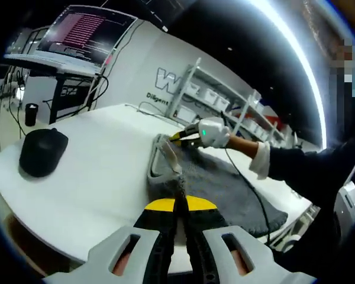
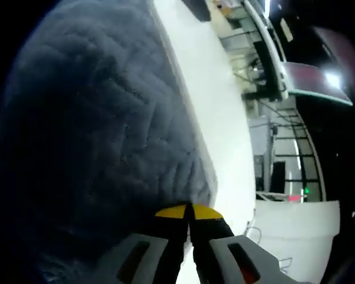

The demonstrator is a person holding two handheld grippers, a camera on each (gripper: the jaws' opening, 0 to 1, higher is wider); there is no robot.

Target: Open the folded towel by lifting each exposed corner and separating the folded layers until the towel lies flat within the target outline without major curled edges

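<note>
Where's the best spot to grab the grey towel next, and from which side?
I'd take the grey towel at its raised, curled edge on the end toward the black mouse. That hem stands off the white table, so the tongs could slide under it from the bare table side. The left tongs look shut on that end.

In the left gripper view, the grey quilted fabric towel (image 1: 225, 186) lies on the white round-edged table (image 1: 100, 160), toward its right side. The left gripper (image 1: 178, 204) sits at the towel's near edge, jaws together on the fabric. At the towel's far edge the right gripper (image 1: 186, 135) meets the cloth. A black rounded computer mouse (image 1: 42, 151) rests on the table well to the left of the towel. Behind the table, at far left, a laptop with lit screen (image 1: 86, 29) stands on a raised stand; white metal shelving (image 1: 225, 97) lies behind the towel.

In the right gripper view, the towel (image 2: 100, 136) spreads left of the table (image 2: 219, 118), with the right gripper (image 2: 188, 216) at its near edge.
</note>
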